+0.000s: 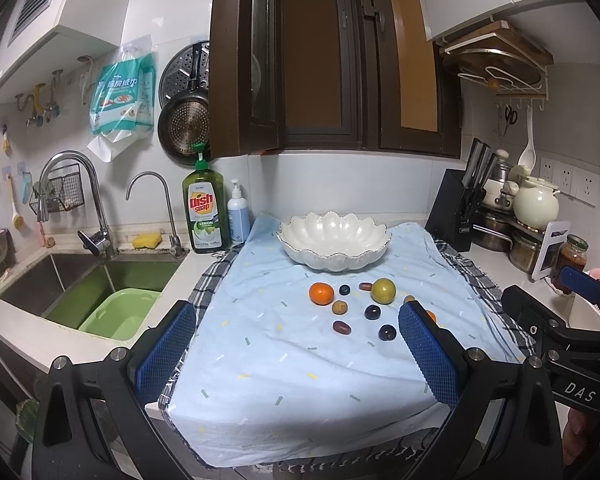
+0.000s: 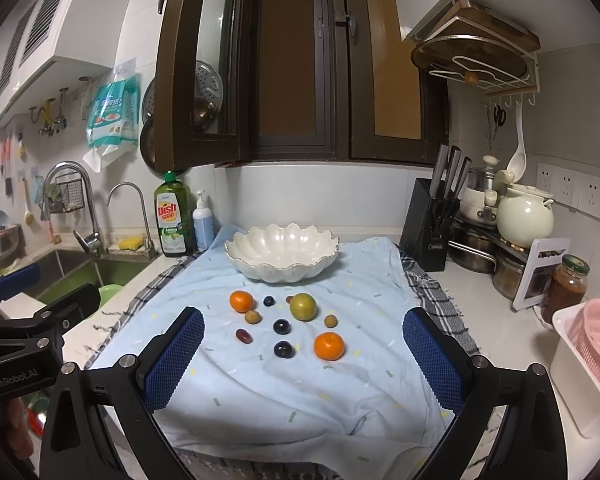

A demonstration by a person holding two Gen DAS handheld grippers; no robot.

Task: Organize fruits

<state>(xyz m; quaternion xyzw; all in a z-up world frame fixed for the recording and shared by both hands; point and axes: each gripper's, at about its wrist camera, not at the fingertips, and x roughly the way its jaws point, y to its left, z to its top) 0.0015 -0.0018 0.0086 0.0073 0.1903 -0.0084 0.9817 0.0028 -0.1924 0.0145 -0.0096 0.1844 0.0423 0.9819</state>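
Fruits point(image 2: 288, 326) lie loose on my blue cloth point(image 2: 284, 392), white bowl point(image 2: 282, 254) beyond; both grippers point(image 1: 296, 352) point(image 2: 304, 364) hover wide open, knife block point(image 2: 424, 228) flanking right.

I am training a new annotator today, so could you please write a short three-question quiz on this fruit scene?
1. True or false: the white scalloped bowl already holds fruit.
2. How many orange mandarins lie on the light blue cloth in the right wrist view?
3. Multiple choice: the green round fruit lies (A) inside the bowl, (B) on the cloth in front of the bowl, (C) in the sink.

Key
1. False: no fruit shows inside it.
2. Two: the left mandarin and the right mandarin.
3. B. The left gripper and the right gripper are both open and hold nothing.
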